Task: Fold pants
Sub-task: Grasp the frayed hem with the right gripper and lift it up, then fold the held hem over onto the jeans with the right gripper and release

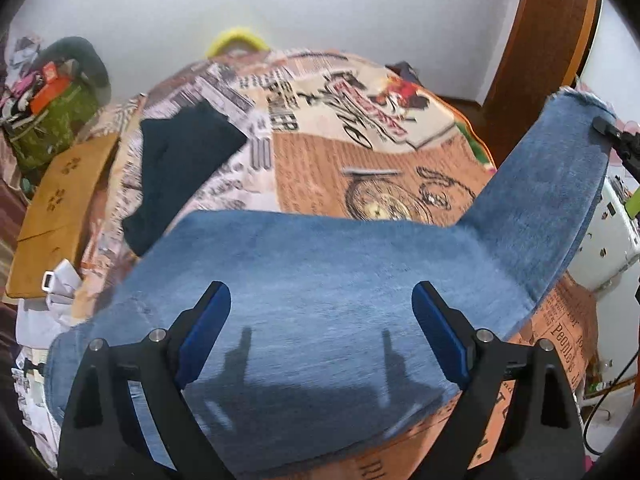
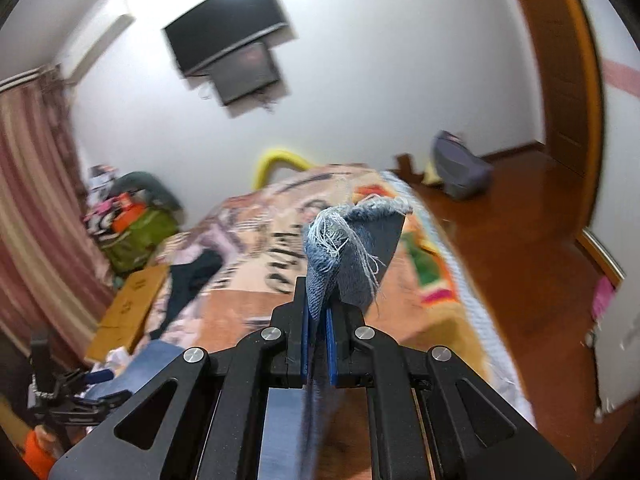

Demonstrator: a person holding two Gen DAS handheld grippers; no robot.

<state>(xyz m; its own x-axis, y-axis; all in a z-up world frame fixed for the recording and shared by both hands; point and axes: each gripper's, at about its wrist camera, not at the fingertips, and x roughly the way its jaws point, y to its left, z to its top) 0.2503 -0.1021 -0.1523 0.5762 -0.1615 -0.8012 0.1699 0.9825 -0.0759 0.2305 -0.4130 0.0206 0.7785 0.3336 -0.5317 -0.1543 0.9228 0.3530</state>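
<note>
The blue jeans (image 1: 320,280) lay across the near end of the printed bedspread (image 1: 360,152). The right gripper (image 2: 318,320) pinched their frayed hem (image 2: 344,224), lifting that leg at right. The left gripper (image 1: 322,332) hung spread wide above the denim.

We're in even, bright indoor light; the tool's fingers (image 1: 204,332) throw crisp shadows onto the denim (image 1: 320,264). Motion blur smears the right view's television (image 2: 228,24), and fisheye bends both frames, corners black.

"People's" in black newsprint lettering on the orange printed bedspread (image 1: 568,332), other print blurred
</note>
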